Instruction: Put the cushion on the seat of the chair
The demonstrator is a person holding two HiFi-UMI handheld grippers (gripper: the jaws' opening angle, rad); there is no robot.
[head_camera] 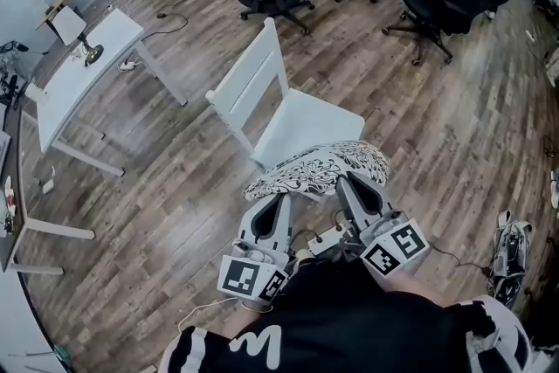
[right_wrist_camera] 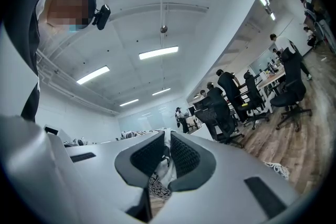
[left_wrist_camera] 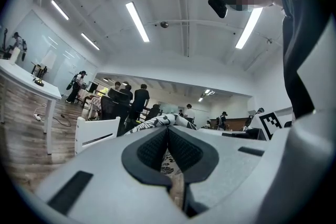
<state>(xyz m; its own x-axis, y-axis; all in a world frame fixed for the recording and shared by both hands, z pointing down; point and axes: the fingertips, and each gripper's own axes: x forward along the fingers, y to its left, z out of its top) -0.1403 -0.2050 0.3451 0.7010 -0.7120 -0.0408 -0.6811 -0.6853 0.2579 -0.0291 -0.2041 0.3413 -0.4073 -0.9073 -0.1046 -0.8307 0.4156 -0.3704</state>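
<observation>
Head view: left claw (head_camera: 281, 199) and right claw (head_camera: 349, 182) clamp the cushion (head_camera: 319, 164), long axis running left-right.

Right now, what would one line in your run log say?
hold: cushion at chair seat edge | left gripper: jaws shut on cushion | right gripper: jaws shut on cushion | placed: not yet

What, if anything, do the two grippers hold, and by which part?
Both the left gripper and right gripper hold the cushion by its near edge.
</observation>
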